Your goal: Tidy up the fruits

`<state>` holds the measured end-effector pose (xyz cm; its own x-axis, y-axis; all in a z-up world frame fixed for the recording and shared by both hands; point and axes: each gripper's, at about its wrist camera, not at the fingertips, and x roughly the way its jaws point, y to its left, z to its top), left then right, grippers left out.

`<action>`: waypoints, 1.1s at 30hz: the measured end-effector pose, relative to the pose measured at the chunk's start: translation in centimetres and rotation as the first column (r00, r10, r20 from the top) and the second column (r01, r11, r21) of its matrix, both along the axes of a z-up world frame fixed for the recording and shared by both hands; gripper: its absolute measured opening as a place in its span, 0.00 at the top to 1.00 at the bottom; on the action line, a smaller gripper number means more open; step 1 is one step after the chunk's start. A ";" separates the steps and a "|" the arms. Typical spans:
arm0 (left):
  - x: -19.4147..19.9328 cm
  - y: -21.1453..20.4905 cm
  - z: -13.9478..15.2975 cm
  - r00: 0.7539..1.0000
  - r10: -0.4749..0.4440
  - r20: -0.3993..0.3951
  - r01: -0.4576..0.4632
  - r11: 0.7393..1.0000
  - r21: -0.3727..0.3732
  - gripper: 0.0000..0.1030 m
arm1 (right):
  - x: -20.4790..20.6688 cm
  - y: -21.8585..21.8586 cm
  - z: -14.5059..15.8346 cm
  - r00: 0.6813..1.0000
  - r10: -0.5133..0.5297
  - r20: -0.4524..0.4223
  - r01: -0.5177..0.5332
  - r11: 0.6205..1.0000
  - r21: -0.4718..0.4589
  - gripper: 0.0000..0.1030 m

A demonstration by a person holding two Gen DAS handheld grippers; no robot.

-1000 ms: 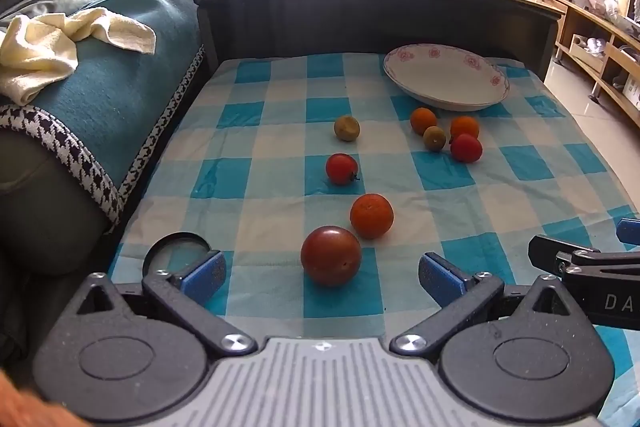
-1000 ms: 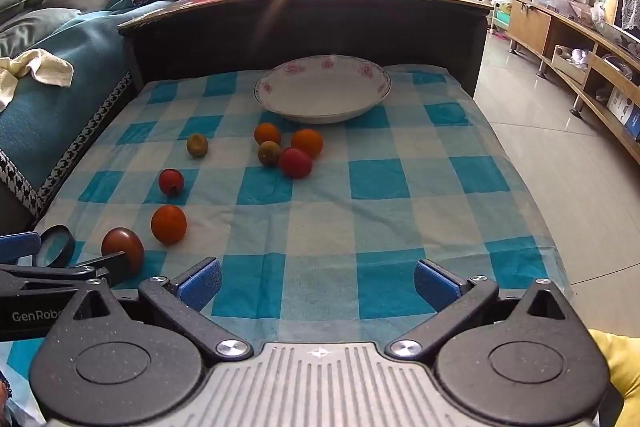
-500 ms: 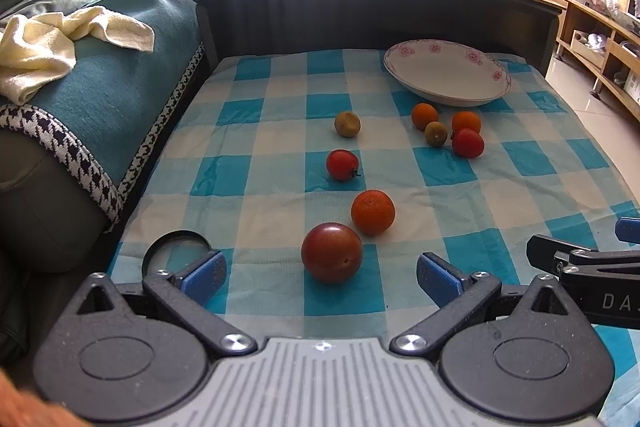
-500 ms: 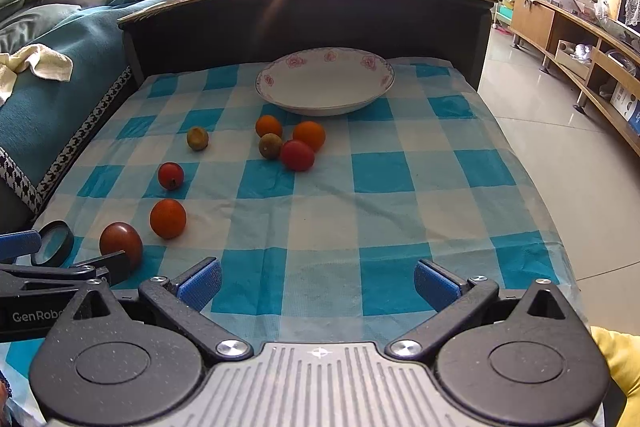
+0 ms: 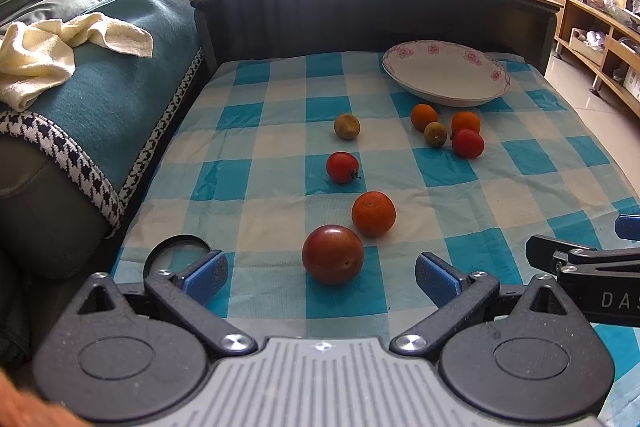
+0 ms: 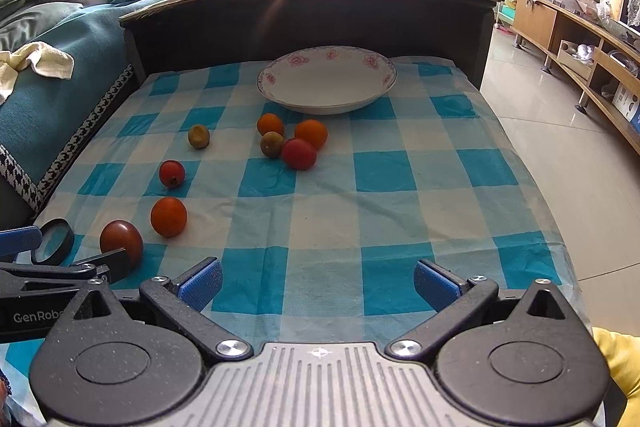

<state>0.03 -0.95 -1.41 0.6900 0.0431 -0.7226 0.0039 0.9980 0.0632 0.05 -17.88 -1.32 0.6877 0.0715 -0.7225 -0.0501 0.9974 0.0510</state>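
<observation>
- Fruit lies loose on the checked cloth (image 5: 256,183); nothing is in the flowered dish (image 5: 446,73) at the far end yet.
- Left gripper (image 5: 320,273) is spread wide and holds nothing; the dark red tomato (image 5: 333,254) sits straight ahead of it, just past the fingertip line and about centred in the gap.
- Orange fruit (image 5: 373,213) rests just beyond and slightly right of that tomato, near it but apparently not touching.
- Right gripper (image 6: 316,281) is also spread and empty, with only bare cloth between its pads; the tomato lies off to its left, beside the other tool.
- By my reading the left hand is clearly nearer, so a short push forward and a squeeze should take the tomato.
- The dish is well beyond, ahead and to the right of the left tool.
- Being round, the tomato has no long axis to line up on.
</observation>
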 end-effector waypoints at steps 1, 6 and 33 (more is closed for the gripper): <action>0.0 0.0 0.0 1.000 -0.001 0.000 0.001 1.000 0.001 0.00 | 0.0 0.0 0.0 1.000 0.000 0.000 0.000 1.000 0.000 0.07; 0.0 0.0 0.0 1.000 -0.003 0.000 0.003 1.000 0.001 0.00 | 0.1 0.0 0.0 1.000 0.002 -0.004 -0.002 1.000 0.001 0.07; 0.7 0.6 -1.6 0.999 -0.045 -0.007 0.044 0.999 -0.029 0.03 | 0.9 0.9 -0.8 0.998 0.035 -0.044 -0.035 0.999 0.001 0.07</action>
